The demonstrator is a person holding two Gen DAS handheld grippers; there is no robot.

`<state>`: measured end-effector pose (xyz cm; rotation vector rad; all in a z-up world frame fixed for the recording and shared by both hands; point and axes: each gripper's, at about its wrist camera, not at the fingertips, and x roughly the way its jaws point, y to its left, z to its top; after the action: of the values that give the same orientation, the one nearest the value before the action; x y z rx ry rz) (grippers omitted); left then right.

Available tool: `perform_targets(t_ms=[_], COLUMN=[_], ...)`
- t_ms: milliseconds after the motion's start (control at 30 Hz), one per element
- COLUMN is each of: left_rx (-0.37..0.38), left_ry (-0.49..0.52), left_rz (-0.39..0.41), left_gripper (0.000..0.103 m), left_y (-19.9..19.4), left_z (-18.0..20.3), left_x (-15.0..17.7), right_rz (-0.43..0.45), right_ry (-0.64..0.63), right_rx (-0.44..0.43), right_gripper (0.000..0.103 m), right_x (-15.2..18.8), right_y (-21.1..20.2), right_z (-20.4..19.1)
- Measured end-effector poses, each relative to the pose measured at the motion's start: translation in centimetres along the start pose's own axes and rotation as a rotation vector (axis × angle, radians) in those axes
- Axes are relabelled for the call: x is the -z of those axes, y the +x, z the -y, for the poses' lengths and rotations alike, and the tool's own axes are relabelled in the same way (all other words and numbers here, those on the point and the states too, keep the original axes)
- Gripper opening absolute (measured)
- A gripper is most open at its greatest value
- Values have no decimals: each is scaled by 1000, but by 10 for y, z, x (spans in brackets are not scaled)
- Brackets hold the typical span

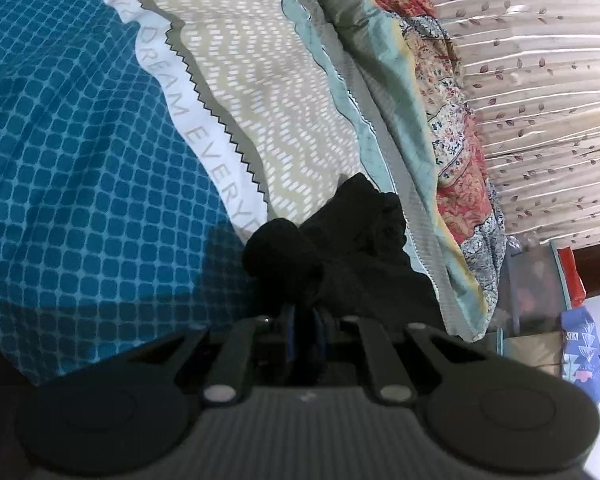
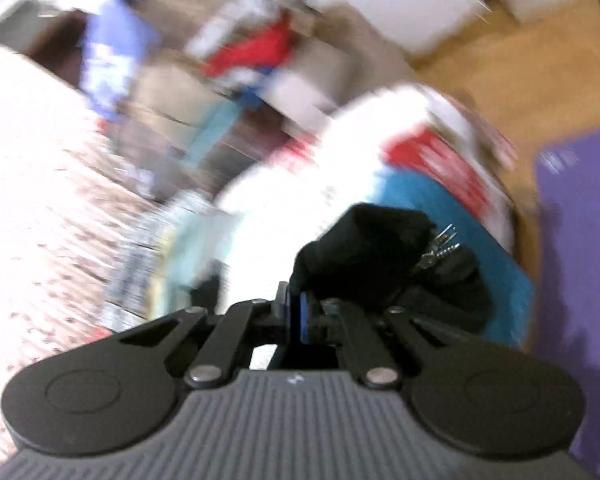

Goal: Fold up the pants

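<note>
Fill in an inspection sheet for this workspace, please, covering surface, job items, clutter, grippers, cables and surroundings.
Surface: bed with teal checked sheet.
Job's things: black pants, bunched, pinched at both grippers.
Clutter: lettered pillow, patchwork quilt, boxes and bags beside the bed, blurred.
Grippers: left gripper shut on pants; right gripper shut on pants.
Cables: nothing seen.
Surroundings: leaf-print curtain, wooden floor, purple mat.

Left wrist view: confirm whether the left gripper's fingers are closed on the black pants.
Yes, the left gripper has its fingers pinched together with the bunched black pants caught between them above the blue checked bedspread.
</note>
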<state>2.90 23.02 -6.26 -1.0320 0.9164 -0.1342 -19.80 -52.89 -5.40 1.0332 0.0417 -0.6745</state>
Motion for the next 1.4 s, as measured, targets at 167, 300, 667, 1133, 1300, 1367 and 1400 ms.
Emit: perform_targets(t_ms=[167,300,667,1133,1300,1367,1400], left_rx=[-35,-64,-162,-176,-246,-210,-190], left_ry=[-30,-54,30,36,121,162,189], left_rz=[19,21,10,-55,-138,-157,-148], left_gripper=[9,9,10,11,30,52,53], left_y=[6,11,18,29,46,28,13], left_z=[-4,-8,15,5,3,7,7], left_x=[6,18,24,46,62,62,62], right_rz=[-9,-149,-160,52,-198,-89,-18], right_ry=[-187,-369,-150,-127,-228,-199,-174], right_rx=[10,259,82,157,358,393,408], right_gripper=[12,52,56,6,31,55,65], right_x=[-17,0,7,-33,-20,-26,-32], right_y=[58,131,75,48,78,57,44], right_z=[-77,-69,19,0,25,29,30])
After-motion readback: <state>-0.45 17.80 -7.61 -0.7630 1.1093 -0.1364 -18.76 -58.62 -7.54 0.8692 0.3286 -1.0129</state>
